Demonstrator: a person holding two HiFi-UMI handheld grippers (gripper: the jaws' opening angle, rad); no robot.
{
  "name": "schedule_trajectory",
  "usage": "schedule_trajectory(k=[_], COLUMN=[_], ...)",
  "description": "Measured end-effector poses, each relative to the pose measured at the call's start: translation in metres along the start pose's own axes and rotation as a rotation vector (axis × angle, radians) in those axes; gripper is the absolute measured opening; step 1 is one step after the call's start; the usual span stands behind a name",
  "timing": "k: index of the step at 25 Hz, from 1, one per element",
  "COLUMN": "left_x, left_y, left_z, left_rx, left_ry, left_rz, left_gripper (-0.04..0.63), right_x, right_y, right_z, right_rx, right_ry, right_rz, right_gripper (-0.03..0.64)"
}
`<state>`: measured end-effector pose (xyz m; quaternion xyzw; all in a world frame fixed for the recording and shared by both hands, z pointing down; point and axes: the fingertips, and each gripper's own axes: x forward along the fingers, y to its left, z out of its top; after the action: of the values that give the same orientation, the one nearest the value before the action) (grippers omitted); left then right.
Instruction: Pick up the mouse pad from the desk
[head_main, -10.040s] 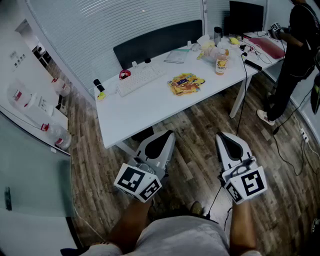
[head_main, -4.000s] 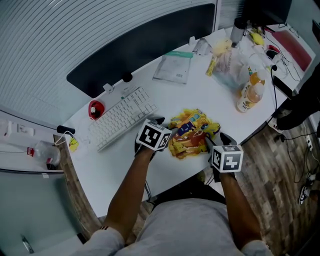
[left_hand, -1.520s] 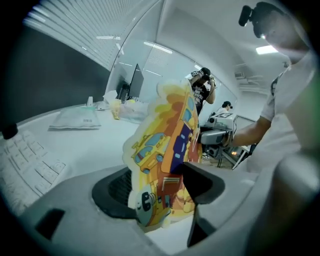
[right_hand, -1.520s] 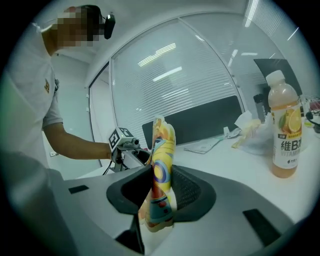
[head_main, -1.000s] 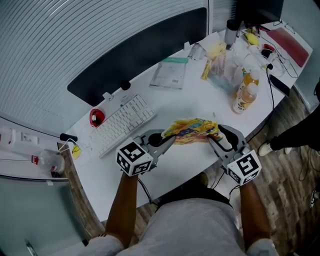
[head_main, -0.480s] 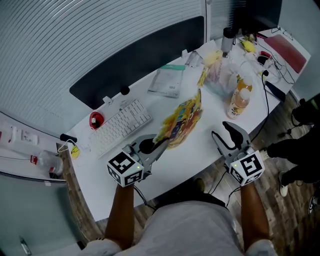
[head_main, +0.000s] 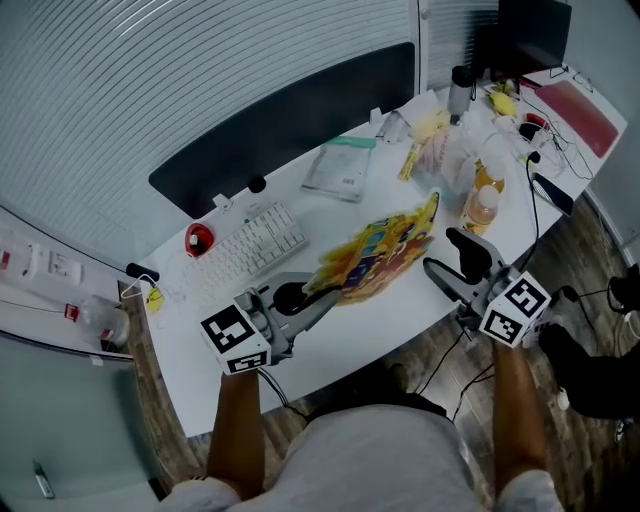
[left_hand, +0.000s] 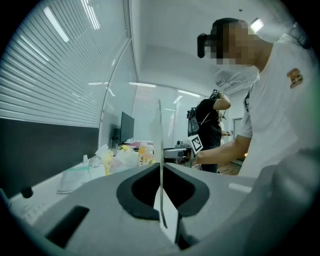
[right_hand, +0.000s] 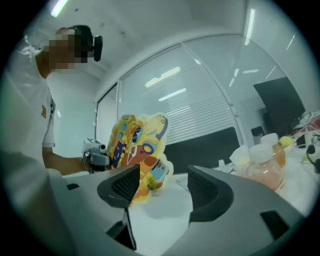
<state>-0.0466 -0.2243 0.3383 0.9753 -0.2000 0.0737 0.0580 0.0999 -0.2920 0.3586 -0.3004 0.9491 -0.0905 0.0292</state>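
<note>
- Since half a second ago the mouse pad (head_main: 375, 255) has swung from pointing at the back of the desk (head_main: 390, 205) to lying more across it. Both grippers have come up. A second ago both held the pad nearly flat.
- The right gripper (head_main: 445, 255) has just been opening its jaws. They now stand wide with nothing between them, beside the pad's free end but apart from it.
- The left gripper (head_main: 325, 298) is clamped on the pad's near edge. In its own view the pad (left_hand: 160, 140) shows edge-on, a thin upright line pinched between the closed jaws.
- Step in hand, as I judge it: the lift itself, now carried by the left gripper alone. The pad looks clear of the desk, though its lowest edge is hard to read.
- Next move calls for a firm pinch and a steady rise, since the limp pad may droop or slip.
- The pad's long axis runs from the left jaws up and right toward the bottle (head_main: 482, 205), with the free end raised and the printed face toward the person.
</note>
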Motion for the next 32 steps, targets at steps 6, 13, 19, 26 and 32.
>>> schedule_trajectory(k=[6, 13, 19, 26, 32], left_x=[0.000, 0.005, 0.006, 0.013, 0.014], left_y=[-0.009, -0.007, 0.011, 0.029, 0.037], left_z=[0.015, 0.022, 0.023, 0.025, 0.031], left_rx=[-0.005, -0.017, -0.048, -0.091, -0.113], left_ry=[-0.038, -0.054, -0.058, -0.077, -0.152], left_rz=[-0.076, -0.081, 0.010, 0.120, 0.204], left_gripper=[0.023, 0.023, 0.023, 0.023, 0.023], right_x=[0.005, 0.008, 0.006, 0.006, 0.007], right_y=[0.023, 0.038, 0.039, 0.040, 0.042], right_z=[0.027, 0.043, 0.043, 0.037, 0.036], right_rx=[0.083, 0.020, -0.069, -0.155, -0.229], right_ry=[-0.055, -0.097, -0.084, -0.039, -0.015], right_rz=[0.237, 0.269, 0.191, 0.084, -0.012], right_gripper=[0.259, 0.220, 0.095, 0.040, 0.028])
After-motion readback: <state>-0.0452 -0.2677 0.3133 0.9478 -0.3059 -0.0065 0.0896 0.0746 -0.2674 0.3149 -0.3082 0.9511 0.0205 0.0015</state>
